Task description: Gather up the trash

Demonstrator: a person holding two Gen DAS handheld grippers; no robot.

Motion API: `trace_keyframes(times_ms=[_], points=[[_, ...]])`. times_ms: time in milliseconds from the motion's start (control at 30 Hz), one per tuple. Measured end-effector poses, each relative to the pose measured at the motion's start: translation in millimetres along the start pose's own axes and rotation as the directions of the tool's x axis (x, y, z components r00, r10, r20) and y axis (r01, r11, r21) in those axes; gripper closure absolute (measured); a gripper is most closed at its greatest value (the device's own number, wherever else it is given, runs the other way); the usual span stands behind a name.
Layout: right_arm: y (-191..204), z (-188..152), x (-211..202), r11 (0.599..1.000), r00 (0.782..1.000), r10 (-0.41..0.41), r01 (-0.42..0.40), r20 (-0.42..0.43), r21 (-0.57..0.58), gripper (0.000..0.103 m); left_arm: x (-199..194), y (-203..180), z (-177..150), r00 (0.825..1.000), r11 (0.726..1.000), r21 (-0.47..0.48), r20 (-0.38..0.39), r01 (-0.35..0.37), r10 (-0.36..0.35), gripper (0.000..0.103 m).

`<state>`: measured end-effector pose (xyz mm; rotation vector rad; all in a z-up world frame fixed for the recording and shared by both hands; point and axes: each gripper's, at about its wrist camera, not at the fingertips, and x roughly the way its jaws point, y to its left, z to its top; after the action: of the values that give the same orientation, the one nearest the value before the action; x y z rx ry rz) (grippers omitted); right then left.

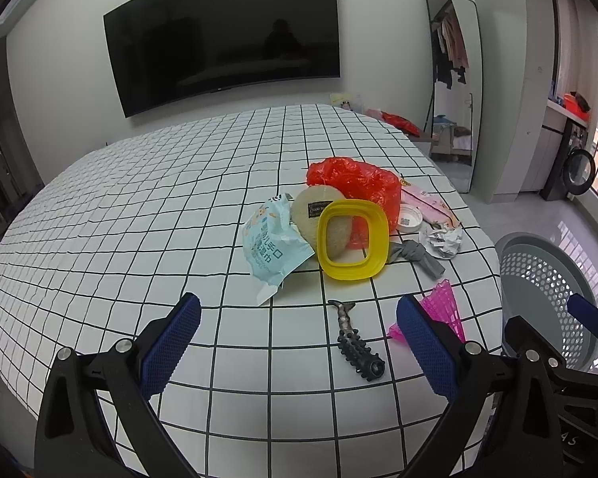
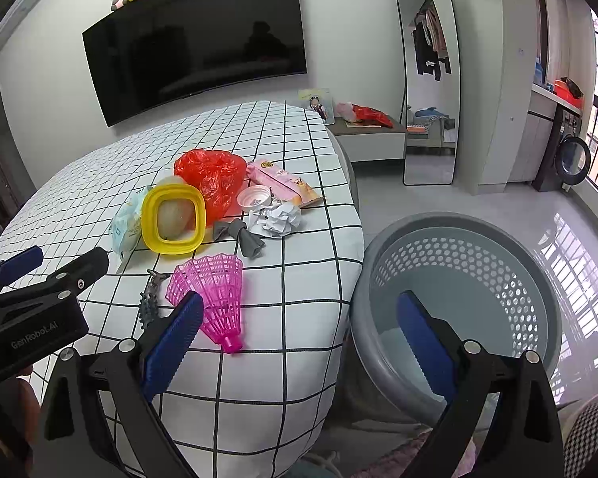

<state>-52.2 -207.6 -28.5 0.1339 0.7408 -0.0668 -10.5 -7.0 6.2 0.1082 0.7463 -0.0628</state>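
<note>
Left wrist: hand-held gripper (image 1: pixel 299 342) wide, empty

Glossy yellow plastic lid (image 1: pixel 353 239), crinkly shiny red plastic bag (image 1: pixel 357 183) at its one o'clock, crumpled paper (image 2: pixel 275 219), matt perforated grey plastic basket (image 2: pixel 458 279).

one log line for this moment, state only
left gripper: open, empty | right gripper: open, empty | trash on bed | basket: nothing visible inside
</note>
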Motion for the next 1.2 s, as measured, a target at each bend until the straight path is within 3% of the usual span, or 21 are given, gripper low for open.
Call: trace_keyframes(times_ms=[1200], points=[[-3.5, -1.0, 1.6, 1.0, 1.0, -0.009, 0.009, -0.013, 0.002, 0.01, 0.6, 0.5, -1.1, 1.0, 1.0, 0.002, -0.004, 0.005, -0.005, 0.006]])
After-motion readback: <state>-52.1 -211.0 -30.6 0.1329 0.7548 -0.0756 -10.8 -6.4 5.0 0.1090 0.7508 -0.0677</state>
